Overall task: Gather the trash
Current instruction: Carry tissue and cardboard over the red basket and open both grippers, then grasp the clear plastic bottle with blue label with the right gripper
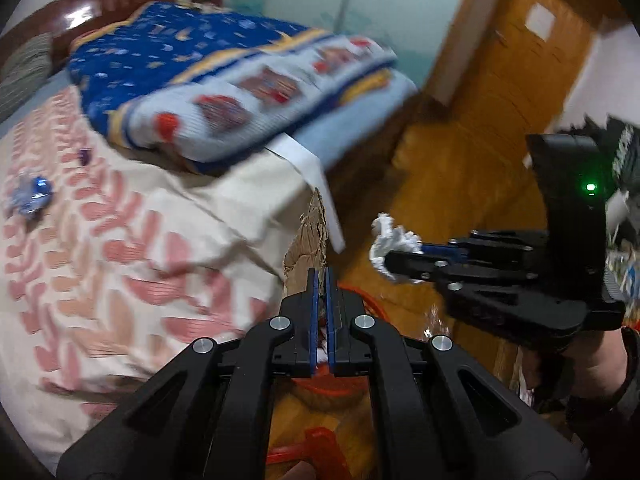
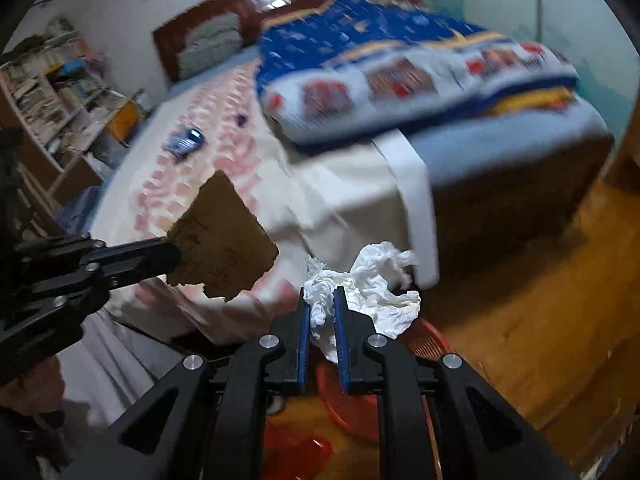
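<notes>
**Desk:** Take it left to right. What does the frame show?

**Photographer:** Far left on the bed (image 2: 168, 184), a blue wrapper (image 2: 185, 142) lies on the leaf-print sheet, uncollected, with a small purple scrap (image 2: 241, 120) near it. Next comes the left gripper (image 2: 176, 258), fingers pressed tight on a torn piece of cardboard (image 2: 224, 240), held in the air off the bed's near edge. Then the right gripper (image 2: 322, 312), fingers pinching a crumpled white tissue (image 2: 372, 284), also aloft. Under both hangs a red basket (image 2: 426, 344) on the wooden floor.

**Desk:** So which step is this?

**Photographer:** By my reading, the carry-and-drop: two pieces lifted, both near the basket, neither yet released.

**Desk:** And next?

**Photographer:** Probably each load must be brought squarely above the basket's mouth before the fingers part; cardboard is stiff and falls straight, tissue is light and may cling to a pad. After that, the wrapper and scrap on the sheet look like the remaining pickups.
</notes>
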The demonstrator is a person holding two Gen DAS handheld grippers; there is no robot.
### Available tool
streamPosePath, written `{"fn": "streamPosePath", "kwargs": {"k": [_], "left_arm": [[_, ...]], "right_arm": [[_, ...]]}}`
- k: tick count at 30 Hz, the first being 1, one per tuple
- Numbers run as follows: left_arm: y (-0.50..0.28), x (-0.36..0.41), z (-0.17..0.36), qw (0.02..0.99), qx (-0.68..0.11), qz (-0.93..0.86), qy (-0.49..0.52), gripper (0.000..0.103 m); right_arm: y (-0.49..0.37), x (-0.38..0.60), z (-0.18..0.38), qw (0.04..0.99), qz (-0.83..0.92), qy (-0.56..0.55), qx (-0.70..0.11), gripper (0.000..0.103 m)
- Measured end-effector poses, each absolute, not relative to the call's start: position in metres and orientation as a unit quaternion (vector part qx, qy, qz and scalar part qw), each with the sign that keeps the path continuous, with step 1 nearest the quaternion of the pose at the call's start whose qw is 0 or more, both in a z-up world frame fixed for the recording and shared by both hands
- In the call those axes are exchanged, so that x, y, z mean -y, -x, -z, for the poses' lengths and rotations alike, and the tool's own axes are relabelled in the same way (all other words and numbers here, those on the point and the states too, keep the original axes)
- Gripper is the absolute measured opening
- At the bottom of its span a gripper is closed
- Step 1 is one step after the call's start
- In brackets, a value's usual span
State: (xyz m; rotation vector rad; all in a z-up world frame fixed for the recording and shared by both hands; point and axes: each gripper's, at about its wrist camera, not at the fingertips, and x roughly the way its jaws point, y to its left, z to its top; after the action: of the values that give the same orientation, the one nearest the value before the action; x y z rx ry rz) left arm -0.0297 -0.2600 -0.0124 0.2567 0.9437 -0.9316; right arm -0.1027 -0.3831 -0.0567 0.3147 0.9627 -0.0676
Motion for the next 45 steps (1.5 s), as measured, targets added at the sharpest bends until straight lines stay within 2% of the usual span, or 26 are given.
{"fn": "streamPosePath", "kwargs": {"k": [10,14,21,27,33,35,37,38,39,40,45], "left_arm": [[0.053,0.321,0.116,0.74,-0.497,0.414,-0.183,0.003],[0.049,0.343,0.17,0.719,-0.521,0.409,-0.208,0.003],[0.052,0.352,0.235,0.69,-0.561,0.393,-0.235,0.003],[0.042,0.347,0.248,0.69,-0.569,0.38,-0.235,0.003],[0.042,0.351,0.247,0.694,-0.565,0.382,-0.23,0.003],[0.042,0.351,0.244,0.697,-0.562,0.382,-0.228,0.004],[0.041,0.351,0.241,0.703,-0.558,0.377,-0.23,0.013],[0.04,0.349,0.239,0.705,-0.557,0.376,-0.228,0.035],[0.039,0.348,0.236,0.707,-0.557,0.376,-0.222,0.062],[0.037,0.346,0.232,0.711,-0.555,0.376,-0.212,0.068],[0.036,0.343,0.221,0.719,-0.545,0.379,-0.206,0.068]], "right_arm": [[0.126,0.431,0.155,0.838,0.089,-0.203,-0.499,0.013],[0.128,0.453,0.215,0.817,0.104,-0.23,-0.518,0.013],[0.123,0.463,0.281,0.788,0.113,-0.273,-0.541,0.013],[0.117,0.458,0.3,0.777,0.114,-0.279,-0.552,0.013],[0.115,0.456,0.294,0.779,0.115,-0.27,-0.554,0.014],[0.115,0.457,0.29,0.78,0.121,-0.267,-0.553,0.02],[0.117,0.46,0.284,0.785,0.129,-0.257,-0.548,0.022],[0.119,0.464,0.281,0.787,0.134,-0.254,-0.545,0.034],[0.122,0.471,0.28,0.788,0.142,-0.26,-0.539,0.041],[0.125,0.476,0.277,0.788,0.145,-0.272,-0.532,0.052],[0.13,0.485,0.261,0.794,0.148,-0.273,-0.522,0.053]]}}
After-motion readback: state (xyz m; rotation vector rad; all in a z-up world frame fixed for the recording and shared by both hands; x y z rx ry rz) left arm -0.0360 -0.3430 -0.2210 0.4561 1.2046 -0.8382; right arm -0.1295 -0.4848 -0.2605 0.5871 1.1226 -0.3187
